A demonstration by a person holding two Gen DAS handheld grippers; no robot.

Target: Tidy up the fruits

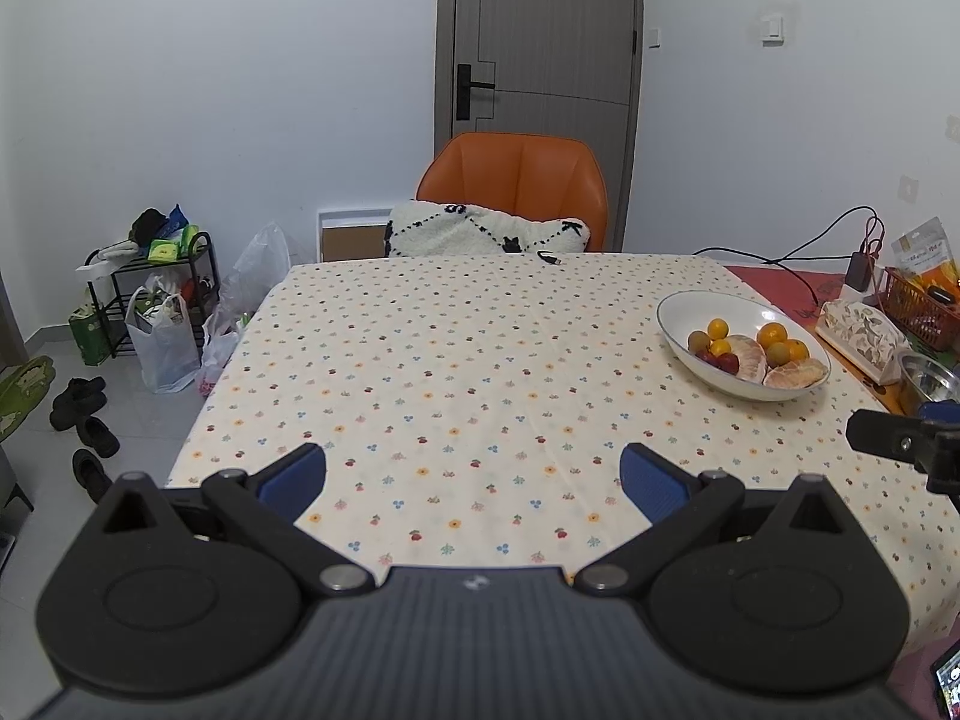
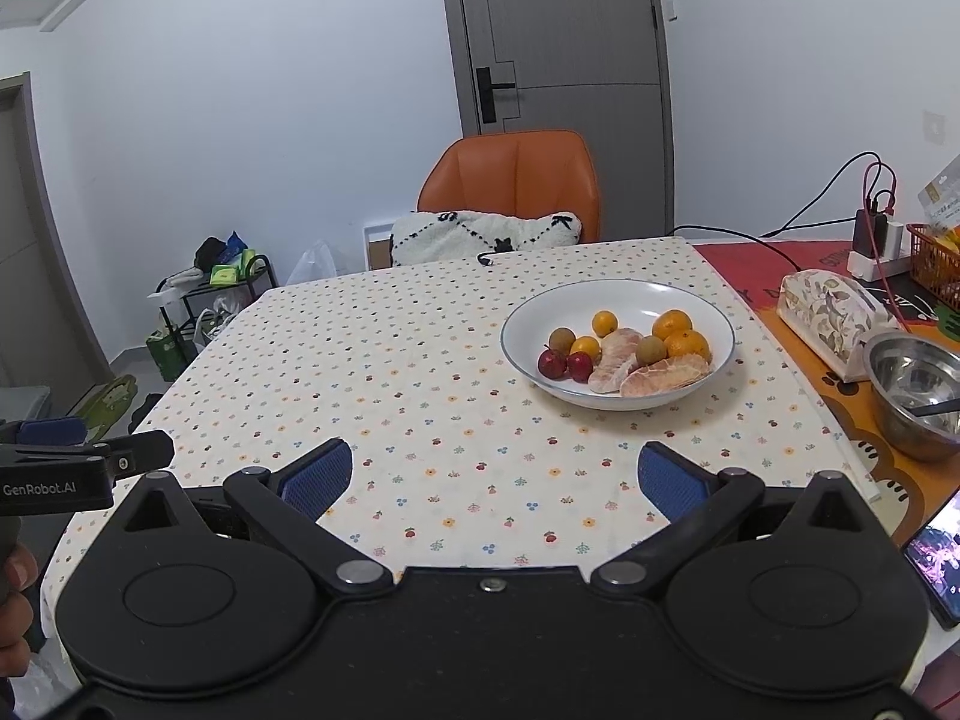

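While the left wrist camera looks across the table, we note the left gripper hovering over the near edge of the flower-print cloth, its blue-padded fingers spread wide with nothing between them. We see the white bowl well off to the right on the cloth, carrying the fruits: small oranges, two brownish round ones, two small red ones and two peeled citrus segments. Part of the right gripper enters at the right edge; from here we cannot tell how its fingers stand. Beyond the table stand an orange chair with a white cushion and a grey door. A steel bowl sits at the far right, only partly in view.

From the right wrist camera, we record the right gripper also over the near cloth, fingers wide apart and empty. The white bowl lies ahead and slightly right, near but clear of the fingertips, with the fruits all inside it. To its right we log a patterned tissue box and the steel bowl, which seems to hold a utensil, though the edge distortion makes this uncertain. The left gripper shows at the left edge, with a hand below it.
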